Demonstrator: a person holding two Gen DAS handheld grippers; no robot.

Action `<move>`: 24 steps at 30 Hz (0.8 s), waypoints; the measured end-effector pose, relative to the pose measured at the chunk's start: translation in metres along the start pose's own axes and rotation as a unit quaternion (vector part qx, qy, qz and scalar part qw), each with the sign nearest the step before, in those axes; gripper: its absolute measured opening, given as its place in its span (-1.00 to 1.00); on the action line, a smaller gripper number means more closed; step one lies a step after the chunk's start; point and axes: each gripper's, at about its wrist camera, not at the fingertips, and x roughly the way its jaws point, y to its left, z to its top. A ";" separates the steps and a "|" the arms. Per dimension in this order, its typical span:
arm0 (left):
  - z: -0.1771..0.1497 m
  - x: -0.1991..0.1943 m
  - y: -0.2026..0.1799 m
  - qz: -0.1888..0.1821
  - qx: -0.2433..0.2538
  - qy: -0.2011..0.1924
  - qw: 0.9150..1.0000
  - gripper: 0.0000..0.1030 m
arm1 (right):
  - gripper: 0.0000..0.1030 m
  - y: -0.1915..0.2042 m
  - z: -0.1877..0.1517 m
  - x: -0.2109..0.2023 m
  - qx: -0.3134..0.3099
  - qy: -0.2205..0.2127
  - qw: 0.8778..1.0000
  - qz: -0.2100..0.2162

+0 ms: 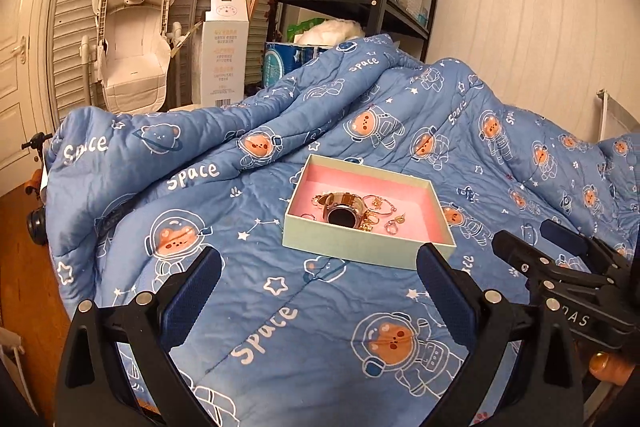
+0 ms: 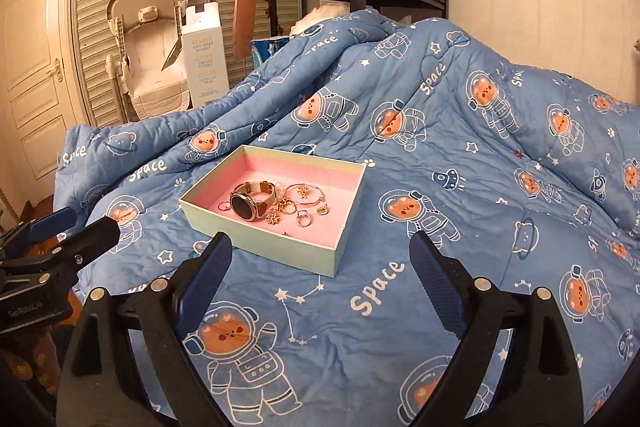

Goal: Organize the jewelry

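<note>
The open box (image 2: 280,243) with a pink lining sits on the blue space-print quilt (image 2: 440,307) covering the bed. Inside lie a gold watch (image 2: 248,205), a bangle (image 2: 310,197), rings (image 2: 303,218) and small charms, clustered near the box's middle. The left hand-held gripper (image 1: 318,275) is near the box with its jaws apart and nothing between them. The right hand-held gripper (image 2: 320,259) likewise has its jaws wide apart, empty, just short of the box's near edge.
</note>
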 end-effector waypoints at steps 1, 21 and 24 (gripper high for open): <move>-0.002 -0.006 -0.001 0.000 0.000 -0.004 1.000 0.87 | 0.84 -0.001 -0.003 -0.007 0.004 -0.006 1.000 -0.004; -0.043 -0.091 -0.006 0.024 -0.031 -0.045 0.998 0.87 | 0.86 0.000 -0.045 -0.098 0.015 -0.067 0.997 -0.035; -0.044 -0.095 -0.005 0.029 -0.034 -0.051 0.998 0.87 | 0.86 0.002 -0.048 -0.104 0.007 -0.072 0.997 -0.038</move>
